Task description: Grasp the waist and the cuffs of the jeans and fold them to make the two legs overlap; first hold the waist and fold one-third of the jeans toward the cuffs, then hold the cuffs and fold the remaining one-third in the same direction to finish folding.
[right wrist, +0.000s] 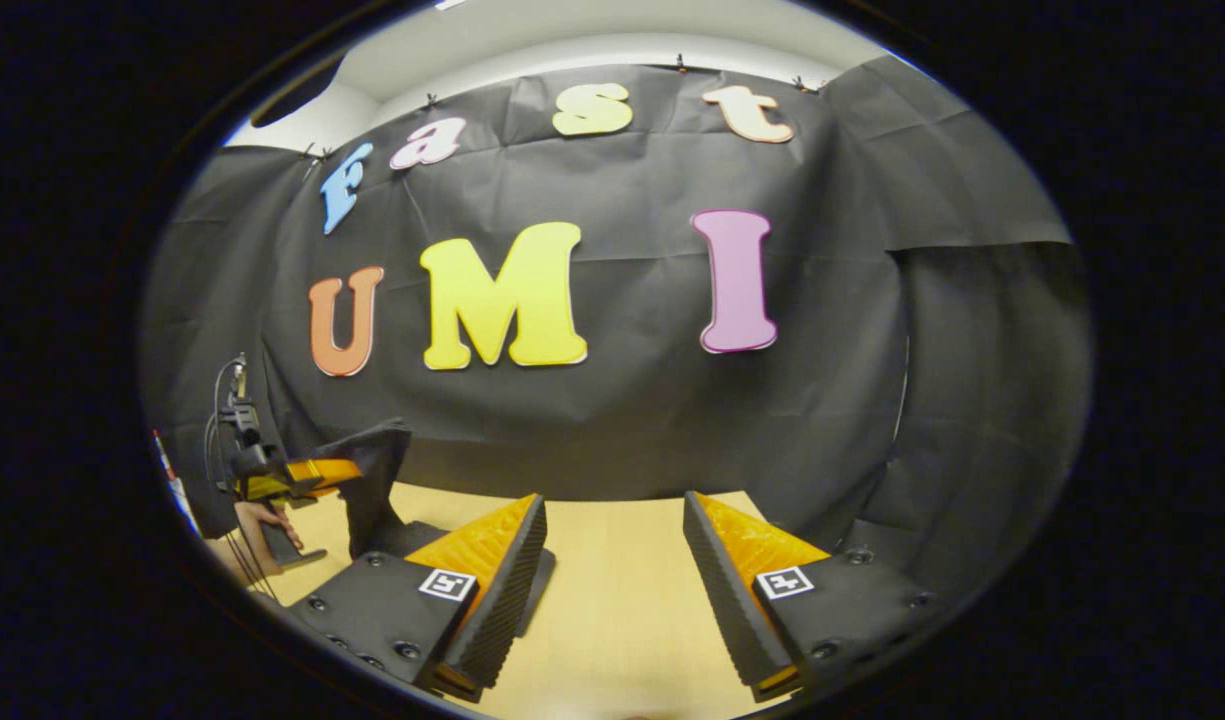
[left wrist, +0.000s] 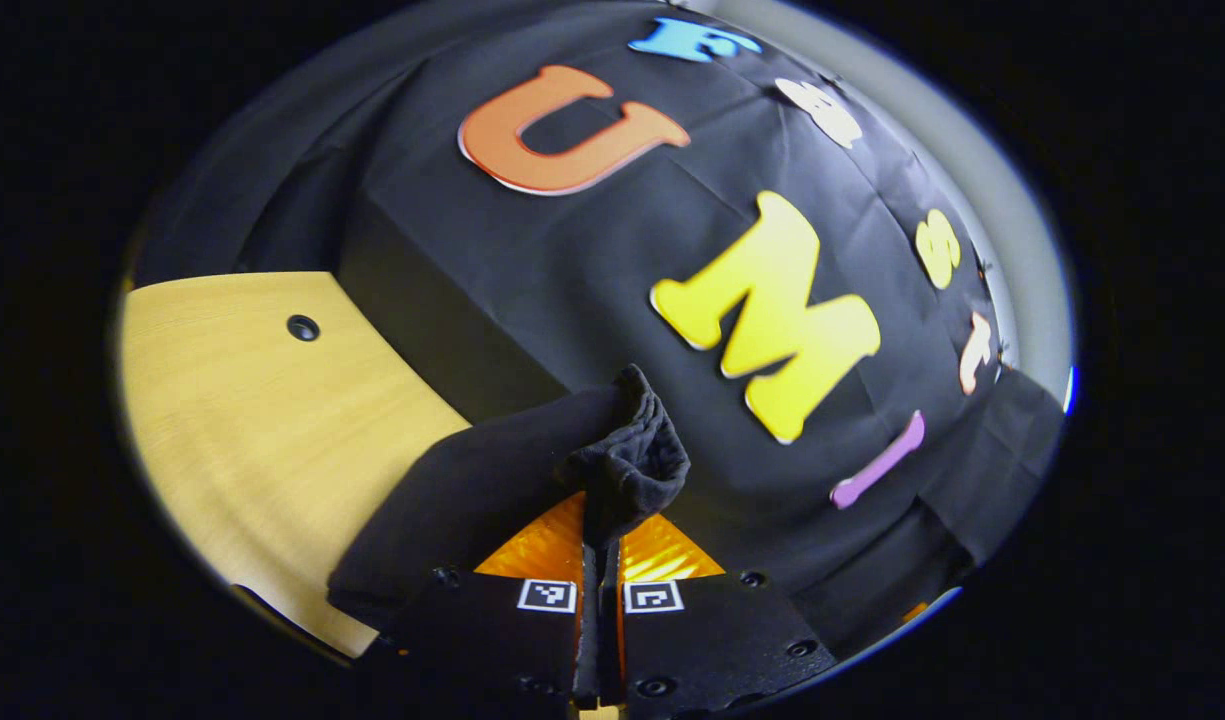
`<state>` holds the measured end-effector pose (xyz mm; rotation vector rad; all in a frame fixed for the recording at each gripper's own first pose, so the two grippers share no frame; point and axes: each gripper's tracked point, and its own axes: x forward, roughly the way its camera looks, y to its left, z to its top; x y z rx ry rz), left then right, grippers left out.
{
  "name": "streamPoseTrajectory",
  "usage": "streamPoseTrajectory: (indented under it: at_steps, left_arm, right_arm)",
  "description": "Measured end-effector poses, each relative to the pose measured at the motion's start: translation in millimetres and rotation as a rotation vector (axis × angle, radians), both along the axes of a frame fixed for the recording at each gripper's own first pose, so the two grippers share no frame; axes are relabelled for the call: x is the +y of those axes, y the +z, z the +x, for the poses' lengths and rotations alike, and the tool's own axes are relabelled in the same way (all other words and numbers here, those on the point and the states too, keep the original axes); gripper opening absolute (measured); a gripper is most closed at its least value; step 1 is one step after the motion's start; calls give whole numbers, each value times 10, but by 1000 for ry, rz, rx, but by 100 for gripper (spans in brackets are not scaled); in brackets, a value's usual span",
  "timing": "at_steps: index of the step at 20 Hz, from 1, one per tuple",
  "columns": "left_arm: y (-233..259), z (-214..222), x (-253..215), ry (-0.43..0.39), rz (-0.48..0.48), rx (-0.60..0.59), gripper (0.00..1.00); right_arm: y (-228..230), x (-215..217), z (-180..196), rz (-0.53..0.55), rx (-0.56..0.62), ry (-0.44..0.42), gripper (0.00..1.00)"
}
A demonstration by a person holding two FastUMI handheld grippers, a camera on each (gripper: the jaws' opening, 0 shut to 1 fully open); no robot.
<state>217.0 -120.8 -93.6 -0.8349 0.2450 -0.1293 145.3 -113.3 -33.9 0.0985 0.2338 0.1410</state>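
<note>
Each tool has two wedge-shaped fingers with ribbed inner faces, set on dark, angular mounts. The left tool [left wrist: 600,560] carries a small square black-and-white marker on each mount, with round screw heads along the near edges. The right tool [right wrist: 612,570] bears the same markers and screws. Far left in the right gripper view, a hand [right wrist: 257,525] grips a dark handle below thin cables.

Even overhead light falls bright on the pale wooden tabletop [left wrist: 252,420] and dim across the black cloth backdrop [right wrist: 622,420], whose folds swallow detail. Fisheye curvature bends both views at the rims, where sharpness softens into blur.
</note>
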Motion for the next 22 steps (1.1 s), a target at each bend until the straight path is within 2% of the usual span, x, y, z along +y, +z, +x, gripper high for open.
streamPoseTrajectory:
  at_steps: [2,3,4,9,11,14,16,17,18,21,22]
  left_arm:
    - [-248,1,-381,-49,78,40,4]
    - [-401,6,-560,-74,114,67,4]
    - [-548,-34,-711,-94,153,86,4]
    - [-1187,-134,-1141,-171,321,185,4]
    - [-1474,-195,-1215,-186,354,254,4]
    - [-1608,-194,-1233,-175,361,265,4]
    - [-1746,-221,-1308,-206,396,292,8]
    - [-1711,-214,-1337,-222,410,275,18]
    - [-1704,-232,-1394,-245,420,257,23]
    - [-1555,-290,-1516,-287,442,214,82]
    - [-1503,-302,-1503,-280,447,196,83]
  right_arm:
    - [-16,-250,-37,-12,3,-22,86]
    - [-16,-369,-48,-16,5,-34,83]
    - [-16,-474,-62,-16,6,-48,86]
    - [-127,-974,-111,6,35,-112,84]
    - [-138,-1034,-146,19,38,-128,86]
    - [-130,-1043,-162,6,35,-130,86]
    - [-99,-1007,-163,17,36,-131,86]
    - [-83,-942,-324,23,36,-130,84]
    - [-86,-897,-316,27,35,-127,86]
    - [-306,-706,-223,47,56,-111,84]
    - [-455,-629,-160,69,82,-115,86]
